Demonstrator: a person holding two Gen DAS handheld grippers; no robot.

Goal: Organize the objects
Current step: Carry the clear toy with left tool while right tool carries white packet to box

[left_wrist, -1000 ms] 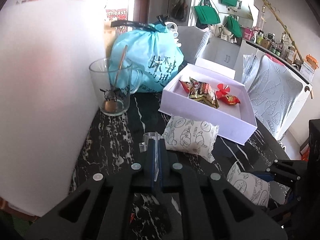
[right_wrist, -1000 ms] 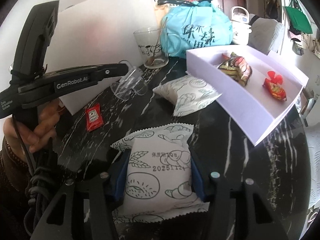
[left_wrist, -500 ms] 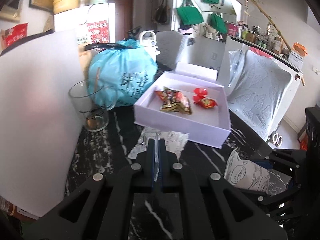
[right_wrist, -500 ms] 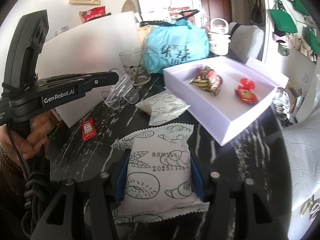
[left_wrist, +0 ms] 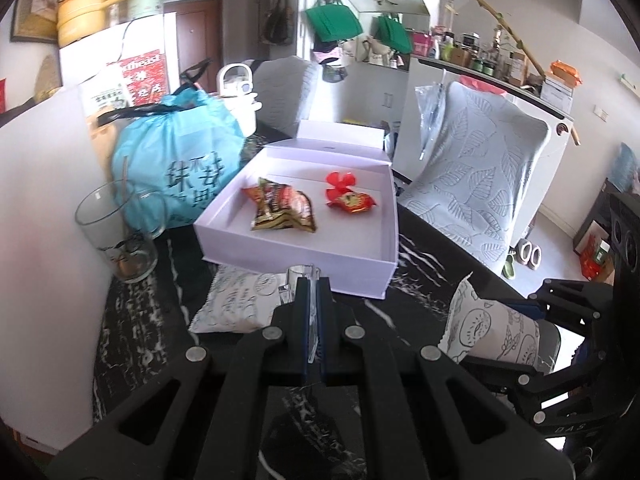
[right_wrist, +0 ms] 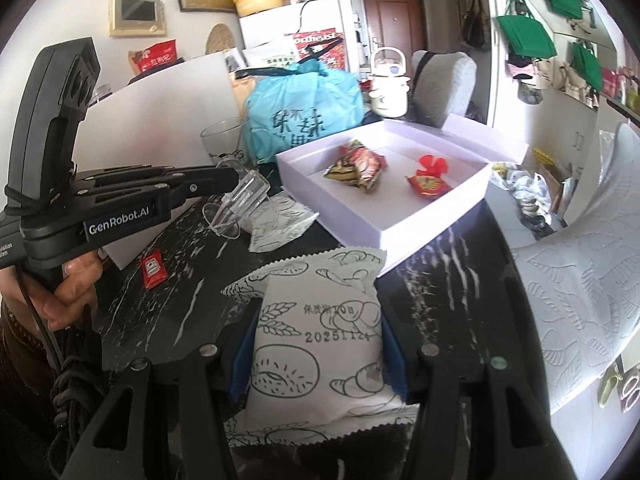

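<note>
Spreading under everything, a black marbled table (left_wrist: 420,256) is seen, with a white board (left_wrist: 44,240) stood along its left edge. A blue bag (left_wrist: 180,160) is set at the far side, and just beside it an open white box (left_wrist: 296,256) is laid, holding a brown snack pack (left_wrist: 284,210) and a red candy (left_wrist: 350,200) (the two lie apart on the box floor). A glass mug (left_wrist: 120,232) is placed between the board and the bag. One white bread packet (right_wrist: 316,344) is clamped between the pads of the right gripper (right_wrist: 316,356), raised over the table just before the box's near corner. A second packet (left_wrist: 236,300) is left flat on the table, touching the box's front wall. The left gripper (left_wrist: 312,320) is clenched tight on a small clear cup (right_wrist: 240,204), which is carried tilted above that second packet. A hand (right_wrist: 68,292) is wrapped round the left gripper's handle. A red sauce sachet (right_wrist: 152,268) is left on the table near the board.
</note>
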